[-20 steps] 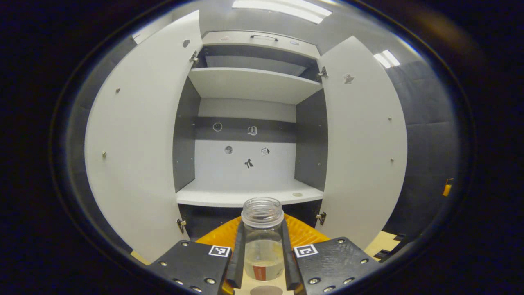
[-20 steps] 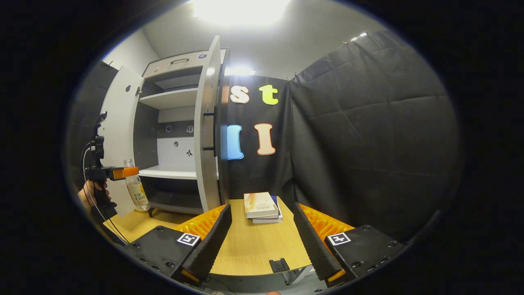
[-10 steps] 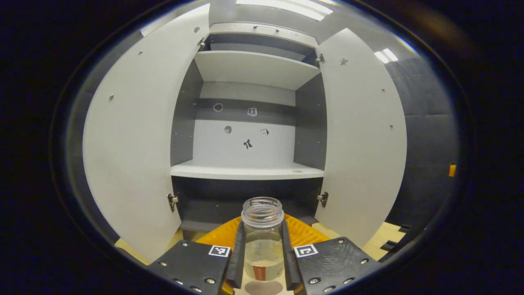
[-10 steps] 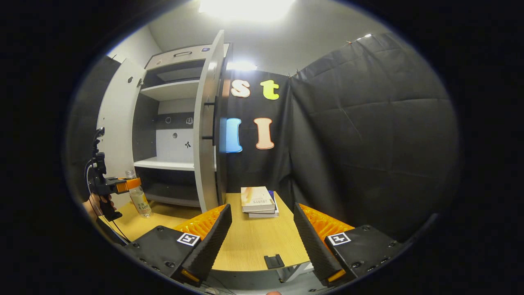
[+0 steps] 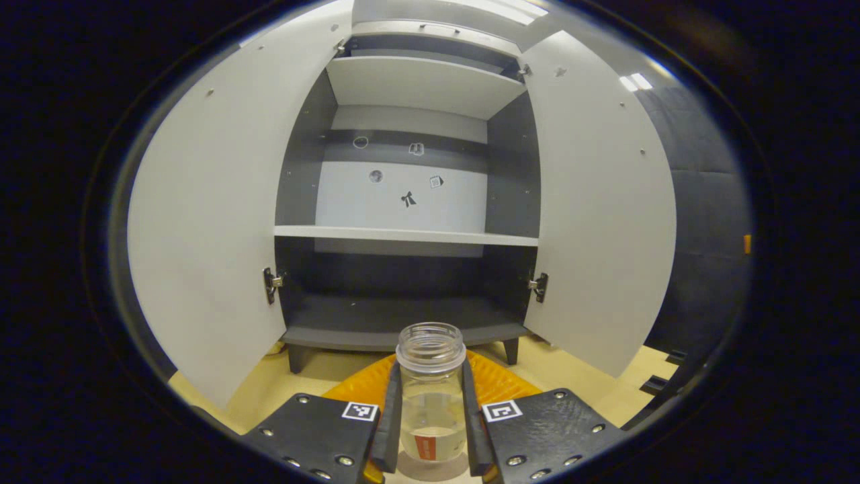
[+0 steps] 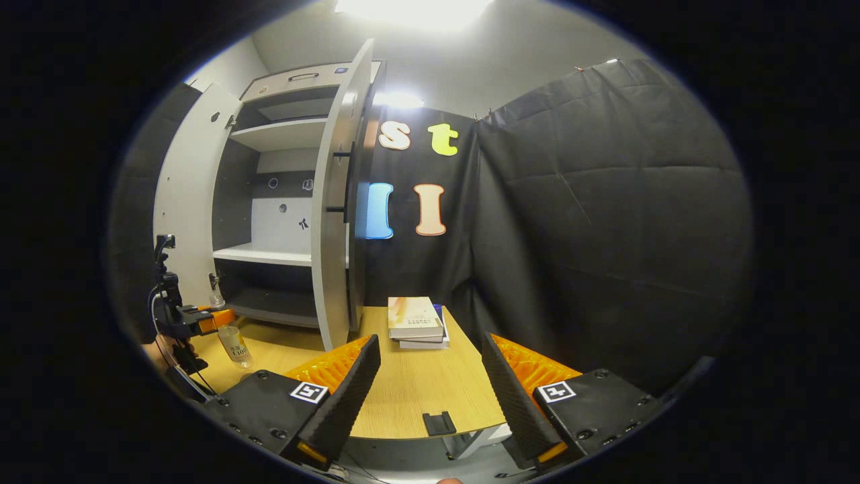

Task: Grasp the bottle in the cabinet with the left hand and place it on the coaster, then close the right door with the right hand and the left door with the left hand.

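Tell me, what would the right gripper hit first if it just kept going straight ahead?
Probably the books stacked on the table; the open right gripper points about at them, though depth is hard to judge.

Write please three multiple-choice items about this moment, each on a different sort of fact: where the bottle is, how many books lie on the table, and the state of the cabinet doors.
1. Where is the bottle?
A. On the cabinet's middle shelf
B. Between the fingers of the left gripper, in front of the cabinet
C. On top of the books

2. How many books lie stacked on the table?
A. Two
B. Five
C. None

3. What is the state of the cabinet doors?
A. Both shut
B. One shut
C. Both open

Answers:
1 B, both fingers press its sides.
2 A, one book lies on another.
3 C, the left door and right door stand swung out, shelves exposed.
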{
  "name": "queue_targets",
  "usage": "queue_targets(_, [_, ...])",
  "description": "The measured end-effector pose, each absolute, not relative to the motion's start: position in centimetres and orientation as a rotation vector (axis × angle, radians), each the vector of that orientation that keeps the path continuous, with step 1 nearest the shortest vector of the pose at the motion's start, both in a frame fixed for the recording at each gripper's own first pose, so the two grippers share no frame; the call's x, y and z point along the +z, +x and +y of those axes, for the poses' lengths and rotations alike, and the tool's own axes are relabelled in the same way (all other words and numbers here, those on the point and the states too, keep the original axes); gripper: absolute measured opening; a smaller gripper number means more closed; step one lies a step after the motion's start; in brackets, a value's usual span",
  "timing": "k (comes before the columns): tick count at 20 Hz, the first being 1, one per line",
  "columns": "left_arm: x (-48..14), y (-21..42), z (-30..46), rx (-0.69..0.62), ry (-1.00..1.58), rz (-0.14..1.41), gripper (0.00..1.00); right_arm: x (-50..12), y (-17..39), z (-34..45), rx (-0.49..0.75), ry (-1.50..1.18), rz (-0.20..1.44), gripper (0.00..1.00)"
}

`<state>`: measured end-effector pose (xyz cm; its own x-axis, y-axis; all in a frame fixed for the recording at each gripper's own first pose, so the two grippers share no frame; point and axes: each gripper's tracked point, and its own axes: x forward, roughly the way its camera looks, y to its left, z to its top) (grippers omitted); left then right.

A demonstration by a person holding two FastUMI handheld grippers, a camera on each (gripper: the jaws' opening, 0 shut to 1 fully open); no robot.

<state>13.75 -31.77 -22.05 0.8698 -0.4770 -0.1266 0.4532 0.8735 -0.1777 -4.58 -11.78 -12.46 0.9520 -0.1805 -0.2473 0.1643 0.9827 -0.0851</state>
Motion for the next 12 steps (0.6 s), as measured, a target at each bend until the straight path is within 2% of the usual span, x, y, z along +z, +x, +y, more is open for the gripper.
queue_targets(1, [-22.6, 13.5, -32.0, -0.486, -0.142, 0.172, 0.41, -12.6, -4.7, -11.9, -0.178, -0.062, 0.258, 0.97])
queue_targets(2, [-23.1, 13.4, -32.0, -0.485, -0.140, 0.173, 0.41, -12.6, -4.6, -11.8, -0.178, -0.060, 0.260, 0.94])
queue_targets(4, [-24.1, 13.1, -32.1, -0.486, -0.139, 0.186, 0.41, -12.7, -4.4, -11.9, -0.180, -0.063, 0.264, 0.97])
queue_targets(10, [-26.8, 12.6, -32.7, -0.474, -0.113, 0.213, 0.42, -12.7, -3.9, -11.8, -0.176, -0.072, 0.263, 0.94])
queue_targets(12, [-27.6, 12.4, -32.9, -0.468, -0.103, 0.219, 0.42, -12.9, -3.8, -11.9, -0.174, -0.072, 0.264, 0.97])
